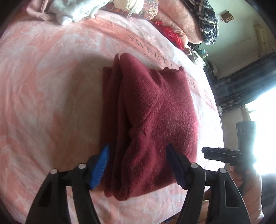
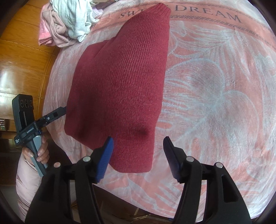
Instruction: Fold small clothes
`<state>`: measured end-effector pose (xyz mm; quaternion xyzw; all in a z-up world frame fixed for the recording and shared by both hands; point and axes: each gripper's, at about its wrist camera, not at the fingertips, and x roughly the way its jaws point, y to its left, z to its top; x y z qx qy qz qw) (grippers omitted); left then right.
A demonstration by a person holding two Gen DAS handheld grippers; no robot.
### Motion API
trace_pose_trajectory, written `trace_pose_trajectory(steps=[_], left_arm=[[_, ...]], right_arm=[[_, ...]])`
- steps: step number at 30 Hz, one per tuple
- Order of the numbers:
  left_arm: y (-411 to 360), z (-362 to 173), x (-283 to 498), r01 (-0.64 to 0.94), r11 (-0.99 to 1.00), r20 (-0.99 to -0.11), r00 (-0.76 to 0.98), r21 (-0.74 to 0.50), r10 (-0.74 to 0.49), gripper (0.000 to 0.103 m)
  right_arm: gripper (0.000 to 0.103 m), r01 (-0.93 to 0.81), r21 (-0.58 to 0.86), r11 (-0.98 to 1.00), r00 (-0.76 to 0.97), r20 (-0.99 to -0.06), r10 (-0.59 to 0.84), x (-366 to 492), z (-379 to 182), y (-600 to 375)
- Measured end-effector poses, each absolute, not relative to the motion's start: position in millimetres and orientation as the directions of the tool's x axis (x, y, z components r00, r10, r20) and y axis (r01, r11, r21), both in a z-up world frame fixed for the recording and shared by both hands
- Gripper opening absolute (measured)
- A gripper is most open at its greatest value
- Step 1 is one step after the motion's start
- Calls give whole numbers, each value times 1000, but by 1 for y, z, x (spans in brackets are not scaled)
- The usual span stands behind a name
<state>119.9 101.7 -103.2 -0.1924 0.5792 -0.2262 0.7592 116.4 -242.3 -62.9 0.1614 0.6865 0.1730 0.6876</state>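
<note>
a dark red sweater [image 1: 151,110] lies folded into a narrow stack on the bed [image 1: 51,86]; left gripper [image 1: 138,165] and right gripper [image 2: 138,158], jaws spread, grip nothing, while a heap of unfolded clothes [image 2: 69,22] waits at the far end.

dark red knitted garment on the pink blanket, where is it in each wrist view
Left wrist view: the dark red knitted garment lies folded at centre, its near edge between the open left gripper fingers.
Right wrist view: the garment runs from top centre to lower centre, its near corner between the open right gripper fingers.
Shared landmark: the "SWEET DREAM" lettering on the pink floral blanket, just beyond the garment.
</note>
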Motion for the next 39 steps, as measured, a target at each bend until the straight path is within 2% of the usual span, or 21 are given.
trace_pose_trajectory(steps=[4, 12, 14, 15, 16, 19, 24, 26, 30, 33, 35, 37, 39], left_arm=[[102, -111, 105, 111, 814, -797, 162, -571, -581, 69], [95, -125, 91, 130, 797, -795, 82, -590, -601, 67], [93, -125, 89, 131, 801, -796, 100, -584, -597, 55], [92, -125, 88, 139, 811, -807, 102, -568, -582, 33], [90, -125, 87, 141, 820, -816, 104, -554, -569, 22], [87, -118, 84, 138, 821, -809, 140, -555, -570, 11], [88, -72, 76, 222, 816, -789, 218, -533, -575, 11], [92, -86, 75, 205, 836, -816, 193, -509, -544, 11], [89, -149, 72, 132, 882, -881, 85, -453, -466, 11], [85, -146, 75, 158, 876, -877, 90, -456, -473, 12], [89, -133, 83, 146, 863, -861, 102, -483, -499, 23], [96, -119, 90, 139, 869, -859, 144, -474, -491, 46], [102, -104, 100, 144, 873, -852, 192, -466, -486, 53]], right_arm=[[61, 38, 504, 863, -28, -863, 505, 108, -72, -240], [61, -17, 456, 890, -24, -890, 456, 106, -71, -228], [61, -21, 450, 893, -26, -893, 450, 107, -73, -227], [61, -25, 445, 895, -28, -895, 445, 107, -74, -226], [61, -28, 440, 898, -31, -898, 439, 107, -76, -224], [61, -29, 432, 902, -40, -902, 430, 107, -80, -223], [62, -23, 431, 902, -35, -902, 430, 108, -83, -223], [62, -21, 420, 907, -48, -907, 419, 107, -87, -222], [62, -39, 376, 926, -82, -924, 372, 105, -100, -216], [62, -50, 349, 936, -92, -935, 344, 106, -107, -213], [62, -56, 347, 936, -92, -935, 341, 108, -106, -213], [62, -68, 352, 933, -70, -935, 348, 114, -97, -214], [65, -67, 366, 928, -26, -930, 366, 120, -84, -218]])
